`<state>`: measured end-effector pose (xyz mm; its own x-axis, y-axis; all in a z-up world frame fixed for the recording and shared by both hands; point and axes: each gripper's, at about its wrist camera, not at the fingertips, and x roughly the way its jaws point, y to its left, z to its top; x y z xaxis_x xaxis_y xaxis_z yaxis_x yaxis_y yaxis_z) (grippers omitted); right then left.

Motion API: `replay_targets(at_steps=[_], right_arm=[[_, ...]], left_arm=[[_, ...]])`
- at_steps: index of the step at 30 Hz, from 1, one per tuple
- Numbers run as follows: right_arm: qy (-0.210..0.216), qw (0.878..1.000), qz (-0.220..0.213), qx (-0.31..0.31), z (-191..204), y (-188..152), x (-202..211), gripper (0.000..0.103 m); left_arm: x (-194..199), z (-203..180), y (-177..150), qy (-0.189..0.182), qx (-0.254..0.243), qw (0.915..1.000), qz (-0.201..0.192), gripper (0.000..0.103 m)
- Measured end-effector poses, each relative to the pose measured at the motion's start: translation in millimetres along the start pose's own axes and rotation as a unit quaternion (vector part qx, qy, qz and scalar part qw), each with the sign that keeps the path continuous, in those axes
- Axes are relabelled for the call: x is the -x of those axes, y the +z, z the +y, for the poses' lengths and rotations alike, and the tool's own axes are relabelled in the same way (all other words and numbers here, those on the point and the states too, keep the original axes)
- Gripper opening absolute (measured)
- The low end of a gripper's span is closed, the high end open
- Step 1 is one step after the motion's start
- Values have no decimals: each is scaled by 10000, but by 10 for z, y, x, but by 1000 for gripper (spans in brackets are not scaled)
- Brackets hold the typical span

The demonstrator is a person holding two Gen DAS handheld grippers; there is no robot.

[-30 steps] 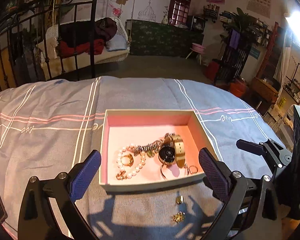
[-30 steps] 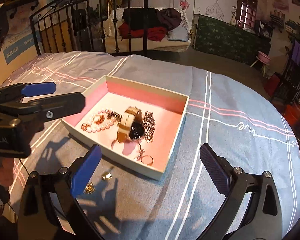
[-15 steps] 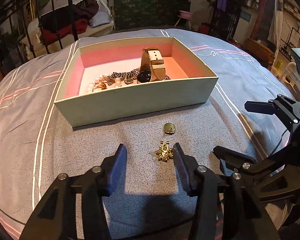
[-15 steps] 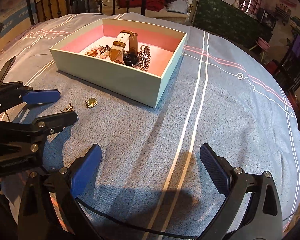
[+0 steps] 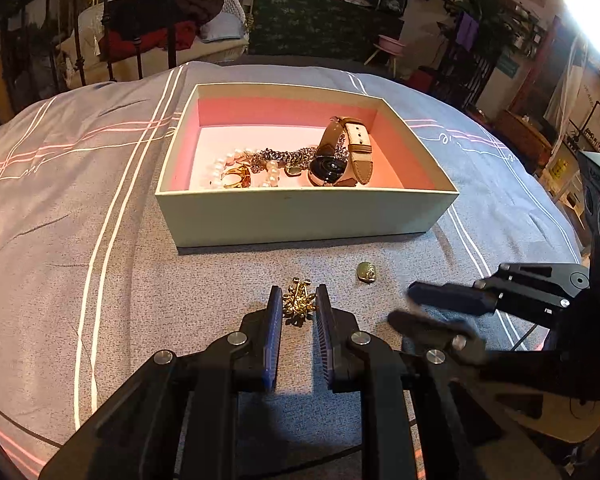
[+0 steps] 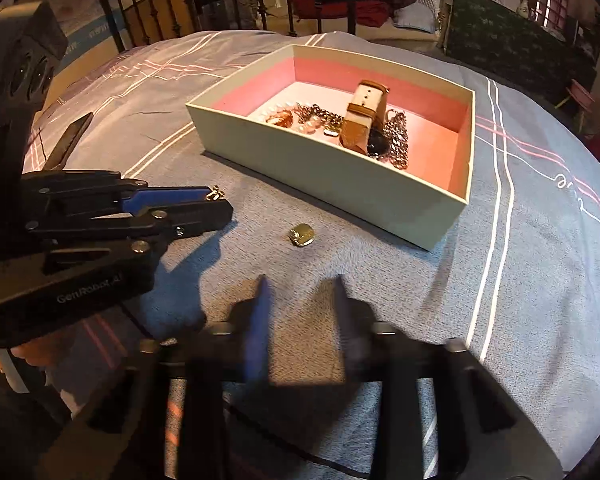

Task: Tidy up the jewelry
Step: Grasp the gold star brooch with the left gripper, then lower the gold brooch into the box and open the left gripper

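A pale box with a pink lining (image 5: 300, 216) (image 6: 332, 176) sits on the grey cloth and holds a tan-strap watch (image 5: 340, 156) (image 6: 360, 120), a pearl bracelet (image 5: 224, 164), a chain and a ring. A gold brooch (image 5: 297, 303) lies on the cloth between the fingers of my left gripper (image 5: 298, 300) (image 6: 216, 204), whose jaws are closed in on it. A small gold pendant (image 5: 366, 272) (image 6: 301, 235) lies to its right. My right gripper (image 6: 300, 292) (image 5: 404, 308) is blurred, low behind the pendant, jaws partly closed and empty.
The grey cloth with white and pink stripes (image 5: 80, 200) covers a round table. A black iron bed frame (image 6: 228, 4) and a sofa with clothes stand beyond the far edge. A dark cabinet (image 5: 320, 24) is at the back.
My left gripper has dropped to the cloth and closed around the gold brooch. My right gripper has come lower and narrowed from wide open, behind the pendant.
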<state>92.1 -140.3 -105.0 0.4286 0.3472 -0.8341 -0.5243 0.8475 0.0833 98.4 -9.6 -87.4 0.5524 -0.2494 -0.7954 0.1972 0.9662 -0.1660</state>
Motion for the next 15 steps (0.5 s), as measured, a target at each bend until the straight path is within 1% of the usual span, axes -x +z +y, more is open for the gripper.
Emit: replay_targets(at_steps=[2, 5, 11, 15], right_arm=[[37, 9999, -106, 36, 43, 29, 36, 3], [59, 9995, -305, 10, 58, 116, 122, 2], [-189, 9972, -715, 73, 11, 439, 291, 3], [-398, 9942, -1003, 21, -64, 689, 395, 3]], left_arm=[[44, -36, 37, -19, -48, 10000, -51, 17], [139, -103, 141, -26, -166, 9996, -211, 17], [295, -188, 561, 129, -371, 9969, -678, 17], [301, -173, 861, 250, -356, 9954, -858, 17]])
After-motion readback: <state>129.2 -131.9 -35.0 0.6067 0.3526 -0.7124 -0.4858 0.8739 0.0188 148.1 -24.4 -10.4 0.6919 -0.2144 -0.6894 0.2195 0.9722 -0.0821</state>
